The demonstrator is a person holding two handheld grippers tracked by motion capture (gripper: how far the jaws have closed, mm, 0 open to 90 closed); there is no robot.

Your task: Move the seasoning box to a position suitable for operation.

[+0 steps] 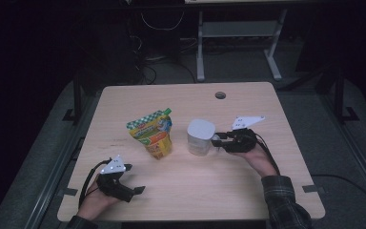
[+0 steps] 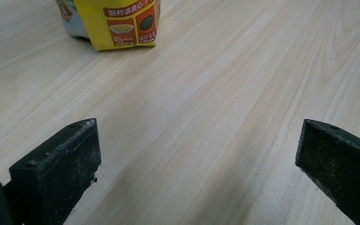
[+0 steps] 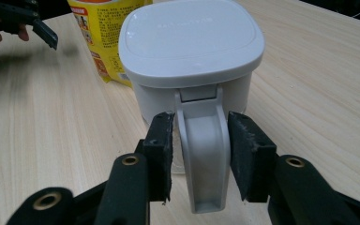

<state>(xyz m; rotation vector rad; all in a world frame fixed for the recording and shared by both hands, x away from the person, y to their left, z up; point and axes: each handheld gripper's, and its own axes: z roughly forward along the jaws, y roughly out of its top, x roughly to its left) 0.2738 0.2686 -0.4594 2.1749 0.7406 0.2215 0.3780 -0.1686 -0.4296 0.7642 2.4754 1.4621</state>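
Two items share the middle of your pale wooden table (image 1: 248,191): a yellow-green stand-up food pouch (image 1: 153,133) and, just right of it, a white lidded plastic mug (image 1: 200,137). Bare wood runs wide toward every edge. Your right gripper (image 3: 200,152) lies low, jaws narrowed around the mug's handle (image 3: 202,154), seemingly touching. Your left gripper (image 2: 194,164) hovers near the front-left edge, jaws wide apart.

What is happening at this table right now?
A person works with two hand-held grippers. The right gripper has its jaws on either side of the handle of a white lidded jug. The left gripper rests open near the table's front edge, apart from the standing yellow pouch.
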